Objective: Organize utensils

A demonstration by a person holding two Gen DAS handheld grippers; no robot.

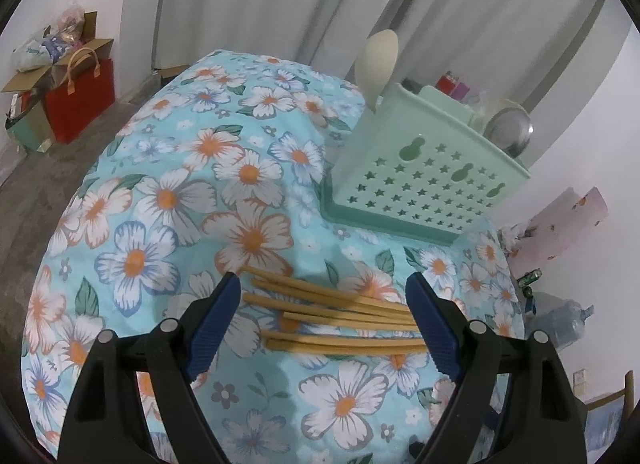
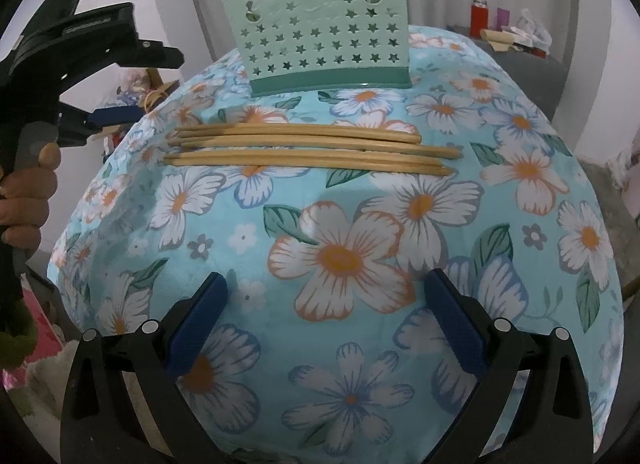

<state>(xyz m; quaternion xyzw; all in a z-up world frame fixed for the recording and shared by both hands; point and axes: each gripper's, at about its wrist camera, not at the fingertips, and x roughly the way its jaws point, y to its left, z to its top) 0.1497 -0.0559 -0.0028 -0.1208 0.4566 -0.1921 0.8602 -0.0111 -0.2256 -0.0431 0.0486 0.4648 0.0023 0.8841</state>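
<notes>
My left claw (image 1: 324,304) hangs wide apart over the chopsticks (image 1: 336,314), gripping nothing. They lie bunched on the bench cloth (image 1: 160,200), the holder (image 1: 420,180) at one o'clock. Light, stiff, slippery: I'd pinch them mid-length.

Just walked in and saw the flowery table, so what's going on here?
A person holds a hand-held gripper in each hand, tidying utensils. The left hand-held gripper hangs open right over a bundle of wooden chopsticks lying on the floral tablecloth, not gripping them yet. The right hand-held gripper is open too, farther back over bare cloth. The green holder stands behind the chopsticks, with a pale spoon already in it.
</notes>
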